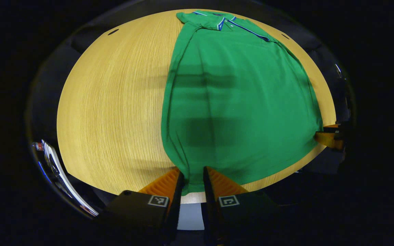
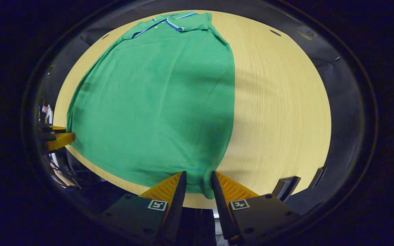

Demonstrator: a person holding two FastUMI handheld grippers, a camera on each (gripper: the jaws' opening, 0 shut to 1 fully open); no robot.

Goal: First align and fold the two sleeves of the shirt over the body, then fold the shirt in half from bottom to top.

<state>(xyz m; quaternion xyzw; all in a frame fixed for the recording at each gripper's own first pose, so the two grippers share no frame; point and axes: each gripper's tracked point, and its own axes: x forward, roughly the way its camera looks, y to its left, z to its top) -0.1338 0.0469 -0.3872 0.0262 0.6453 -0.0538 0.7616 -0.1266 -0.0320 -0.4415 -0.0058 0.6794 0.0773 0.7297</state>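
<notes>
A green polo shirt (image 1: 238,95) lies flat on the round wooden table (image 1: 115,102), its striped collar (image 1: 222,22) at the far side and both sides folded in to straight edges. My left gripper (image 1: 193,174) is shut on the near left hem corner, and the cloth fills the narrow gap between its fingers. In the right gripper view the shirt (image 2: 156,102) lies to the left. My right gripper (image 2: 198,177) is shut on the near right hem corner at the table's front edge. Each view shows the other gripper at the opposite corner: the right gripper (image 1: 327,136) and the left gripper (image 2: 60,138).
Bare tabletop (image 2: 279,102) lies on both sides of the shirt. Small dark slots (image 1: 113,31) mark the table's far rim. A white object with cables (image 1: 56,171) sits off the table's left side, and dark brackets (image 2: 286,186) stand below its front right edge.
</notes>
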